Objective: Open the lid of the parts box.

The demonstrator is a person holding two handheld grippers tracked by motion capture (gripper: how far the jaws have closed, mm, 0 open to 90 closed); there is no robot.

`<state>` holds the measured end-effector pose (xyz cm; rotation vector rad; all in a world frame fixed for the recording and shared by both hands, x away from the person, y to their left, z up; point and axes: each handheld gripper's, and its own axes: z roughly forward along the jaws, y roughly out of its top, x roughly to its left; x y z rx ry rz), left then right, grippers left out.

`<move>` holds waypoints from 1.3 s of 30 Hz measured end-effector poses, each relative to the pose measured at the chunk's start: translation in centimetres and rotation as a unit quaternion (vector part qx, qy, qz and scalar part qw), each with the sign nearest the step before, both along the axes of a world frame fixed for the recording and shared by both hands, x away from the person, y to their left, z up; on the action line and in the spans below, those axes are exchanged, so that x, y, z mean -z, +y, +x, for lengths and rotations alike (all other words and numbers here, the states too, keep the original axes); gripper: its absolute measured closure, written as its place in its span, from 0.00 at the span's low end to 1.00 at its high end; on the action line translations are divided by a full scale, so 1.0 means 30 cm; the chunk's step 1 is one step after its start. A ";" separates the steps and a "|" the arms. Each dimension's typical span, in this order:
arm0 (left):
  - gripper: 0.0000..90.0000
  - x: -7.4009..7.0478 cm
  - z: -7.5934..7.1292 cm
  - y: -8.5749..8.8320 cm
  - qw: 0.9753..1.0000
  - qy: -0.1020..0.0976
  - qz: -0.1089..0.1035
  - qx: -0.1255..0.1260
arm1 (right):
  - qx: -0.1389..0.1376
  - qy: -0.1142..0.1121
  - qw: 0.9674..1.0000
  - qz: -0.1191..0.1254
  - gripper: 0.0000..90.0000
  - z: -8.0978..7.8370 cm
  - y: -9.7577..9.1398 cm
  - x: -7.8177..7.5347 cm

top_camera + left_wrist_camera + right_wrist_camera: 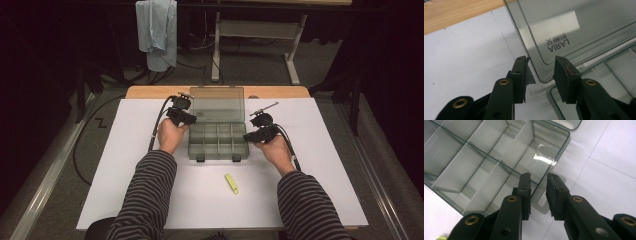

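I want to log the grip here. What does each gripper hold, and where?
Left gripper: nothing, its jaws stand apart around the lid corner. Right gripper: astride the organiser box side wall; grip unclear.

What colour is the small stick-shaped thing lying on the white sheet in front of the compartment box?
Yellow. The small yellow stick-shaped object shows best in the high view.

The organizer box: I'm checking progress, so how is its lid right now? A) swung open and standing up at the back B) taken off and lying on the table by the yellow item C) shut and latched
A: the clear lid rises behind the empty compartments of the organizer box.
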<state>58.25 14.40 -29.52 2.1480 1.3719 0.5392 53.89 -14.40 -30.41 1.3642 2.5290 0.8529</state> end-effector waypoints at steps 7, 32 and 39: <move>0.63 -0.017 -0.013 0.009 1.000 0.000 0.006 0.006 | -0.002 -0.002 1.000 -0.002 0.85 0.001 0.001 0.000; 0.50 -0.063 -0.087 0.028 0.999 -0.003 -0.007 0.038 | -0.003 -0.002 1.000 -0.002 0.85 0.000 0.001 0.000; 0.49 -0.074 -0.125 0.040 0.999 -0.022 -0.008 0.041 | -0.001 -0.002 1.000 -0.002 0.85 -0.001 0.001 0.000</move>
